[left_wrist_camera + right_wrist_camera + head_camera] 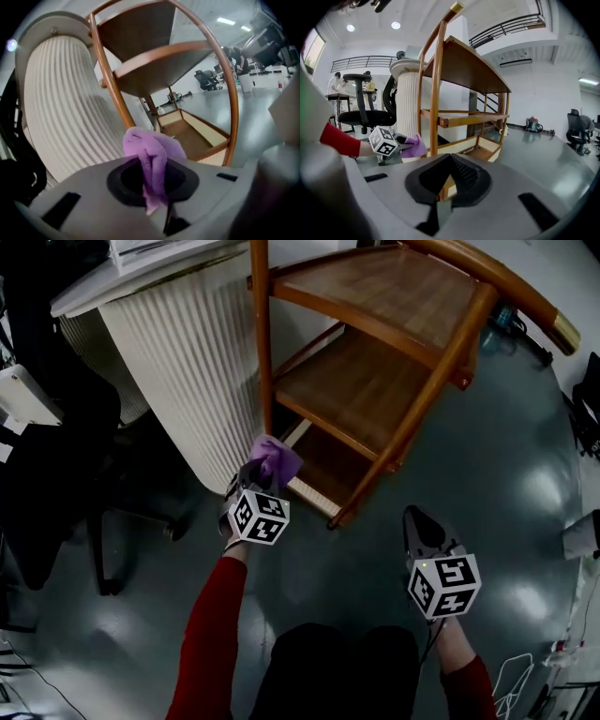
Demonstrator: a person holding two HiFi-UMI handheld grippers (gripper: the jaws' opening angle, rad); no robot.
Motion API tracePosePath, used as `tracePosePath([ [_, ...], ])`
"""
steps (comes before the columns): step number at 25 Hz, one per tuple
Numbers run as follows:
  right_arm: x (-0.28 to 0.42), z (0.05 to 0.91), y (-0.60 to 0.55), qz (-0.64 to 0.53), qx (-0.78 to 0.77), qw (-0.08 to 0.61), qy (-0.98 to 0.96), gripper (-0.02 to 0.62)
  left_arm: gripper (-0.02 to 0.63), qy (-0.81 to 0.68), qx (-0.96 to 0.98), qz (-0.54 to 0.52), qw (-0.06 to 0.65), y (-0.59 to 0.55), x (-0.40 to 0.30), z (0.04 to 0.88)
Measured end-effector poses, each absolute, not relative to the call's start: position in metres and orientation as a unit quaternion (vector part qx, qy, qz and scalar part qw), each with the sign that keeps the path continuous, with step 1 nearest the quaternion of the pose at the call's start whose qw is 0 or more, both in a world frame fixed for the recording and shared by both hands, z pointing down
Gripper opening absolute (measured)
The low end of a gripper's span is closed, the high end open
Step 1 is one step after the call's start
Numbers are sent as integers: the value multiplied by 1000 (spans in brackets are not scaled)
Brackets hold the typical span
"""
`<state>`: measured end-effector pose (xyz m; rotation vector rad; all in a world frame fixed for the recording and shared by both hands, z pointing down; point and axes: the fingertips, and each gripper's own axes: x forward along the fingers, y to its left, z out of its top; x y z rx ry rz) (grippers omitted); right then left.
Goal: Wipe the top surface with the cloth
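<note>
A wooden three-tier shelf stands ahead of me; its top surface (389, 282) is bare wood under a curved rail. My left gripper (265, 467) is shut on a bunched purple cloth (277, 459), low beside the shelf's front left post, well below the top. In the left gripper view the cloth (152, 152) bulges out between the jaws, with the shelf (154, 65) above it. My right gripper (418, 519) hangs over the floor in front of the shelf, jaws together and nothing in them. The right gripper view shows the shelf top (464, 65) from below and the cloth (415, 146).
A white ribbed column (192, 362) under a round tabletop stands close on the shelf's left. A black office chair (66, 474) sits further left. Cables and a wire frame (525, 676) lie on the grey floor at lower right. A small vacuum (532, 124) stands far off.
</note>
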<state>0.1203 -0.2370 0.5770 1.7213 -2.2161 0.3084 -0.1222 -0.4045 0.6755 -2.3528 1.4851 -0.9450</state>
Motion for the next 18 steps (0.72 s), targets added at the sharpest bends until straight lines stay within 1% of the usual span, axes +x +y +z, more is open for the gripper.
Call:
tracePosePath([
  [3, 125, 589, -231, 117, 602, 167, -772, 12, 60, 504, -789, -350, 34, -396, -133, 734],
  [5, 126, 594, -230, 121, 602, 169, -770, 12, 60, 507, -784, -357, 0, -392, -138, 754],
  [7, 123, 597, -231, 123, 603, 169, -770, 12, 60, 508, -790, -343, -17, -388, -141, 753],
  [9, 119, 598, -233, 124, 604, 169, -769, 12, 60, 496, -809, -316, -11, -380, -136, 726],
  [11, 119, 595, -234, 123, 605, 167, -769, 12, 60, 479, -834, -274, 16, -370, -123, 664],
  [12, 120, 592, -235, 122, 605, 165, -769, 12, 60, 472, -846, -245, 37, -365, -115, 619],
  [16, 129, 573, -242, 113, 614, 151, -766, 12, 60, 449, -870, -108, 172, -330, -78, 392],
  [18, 133, 561, -245, 110, 620, 142, -764, 12, 60, 445, -867, -51, 217, -310, -63, 301],
])
